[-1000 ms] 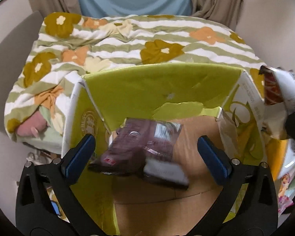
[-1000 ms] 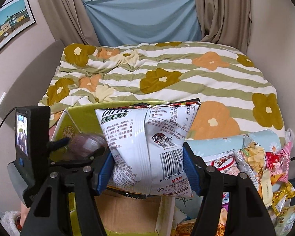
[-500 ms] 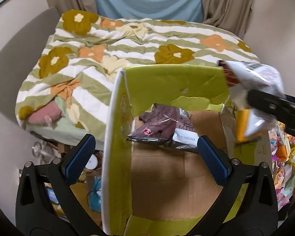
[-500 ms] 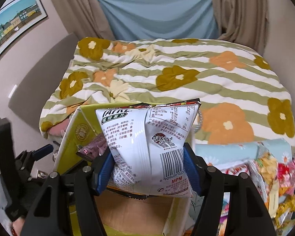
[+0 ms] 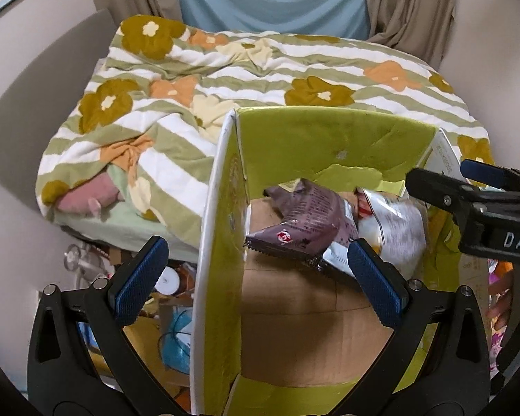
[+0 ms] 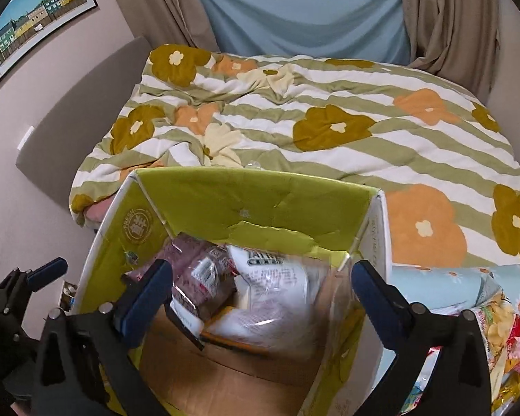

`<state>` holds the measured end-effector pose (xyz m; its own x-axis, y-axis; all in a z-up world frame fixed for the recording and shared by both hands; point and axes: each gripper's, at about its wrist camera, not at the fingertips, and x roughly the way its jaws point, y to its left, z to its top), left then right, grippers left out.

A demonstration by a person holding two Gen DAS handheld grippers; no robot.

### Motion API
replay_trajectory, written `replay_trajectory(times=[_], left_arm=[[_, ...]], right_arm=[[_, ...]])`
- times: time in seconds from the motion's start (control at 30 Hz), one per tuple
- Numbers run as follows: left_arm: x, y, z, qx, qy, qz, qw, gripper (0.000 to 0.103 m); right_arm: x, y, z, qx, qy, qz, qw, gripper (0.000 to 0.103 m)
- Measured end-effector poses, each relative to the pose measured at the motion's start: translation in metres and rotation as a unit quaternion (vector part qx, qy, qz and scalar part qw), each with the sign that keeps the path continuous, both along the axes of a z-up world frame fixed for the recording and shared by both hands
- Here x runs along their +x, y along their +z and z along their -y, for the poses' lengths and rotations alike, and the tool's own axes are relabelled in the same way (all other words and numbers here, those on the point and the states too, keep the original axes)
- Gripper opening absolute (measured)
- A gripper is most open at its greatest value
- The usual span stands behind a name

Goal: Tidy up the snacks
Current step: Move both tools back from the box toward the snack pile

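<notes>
- Below, beyond the spread, empty right gripper [image 6: 258, 289], a white crinkly snack bag [image 6: 277, 294] lies inside the green-lined cardboard box [image 6: 253, 204].
- Spread and empty too, the left gripper [image 5: 256, 277] straddles that box's left wall.
- Ahead of it, a purple foil packet [image 5: 306, 222] touches the white bag.

One box [image 6: 204, 194], two snack bags: purple [image 5: 305, 222], white [image 6: 277, 287].

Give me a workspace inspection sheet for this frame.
Surface: open green cardboard box, brown floor showing.
Job's things: purple snack pack and white chip bag lie inside the box, touching.
Clutter: loose snack packets right of the box.
Grippers: left gripper open, empty; right gripper open above the box.
Cables: nothing seen.
Surroundings: bed with floral quilt, curtains, framed picture.
</notes>
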<state>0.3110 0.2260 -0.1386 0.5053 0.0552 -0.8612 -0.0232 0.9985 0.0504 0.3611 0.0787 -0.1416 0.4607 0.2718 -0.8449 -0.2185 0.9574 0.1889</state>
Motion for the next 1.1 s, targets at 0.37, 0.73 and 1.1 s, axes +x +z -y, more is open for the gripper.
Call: replay_trajectory(times=[0.37,0.73,1.1], left_arm=[[-0.021,0.033,0.009,0.009,-0.008,0.025,0.9996,0.103],[-0.059,0.075,0.045,-0.022,-0.065,0.052,0.9963,0.103],[-0.106,0.073,0.144,-0.037,-0.147,0.051,0.9872,0.103]], right_arm=[[-0.024,0.035,0.014,0.004,-0.008,0.026,1.000,0.103],[-0.083,0.089,0.051,0.000,-0.061,0.074,0.995,0.103],[-0.174,0.110,0.143,-0.029,-0.152,0.101,0.983,0.103]])
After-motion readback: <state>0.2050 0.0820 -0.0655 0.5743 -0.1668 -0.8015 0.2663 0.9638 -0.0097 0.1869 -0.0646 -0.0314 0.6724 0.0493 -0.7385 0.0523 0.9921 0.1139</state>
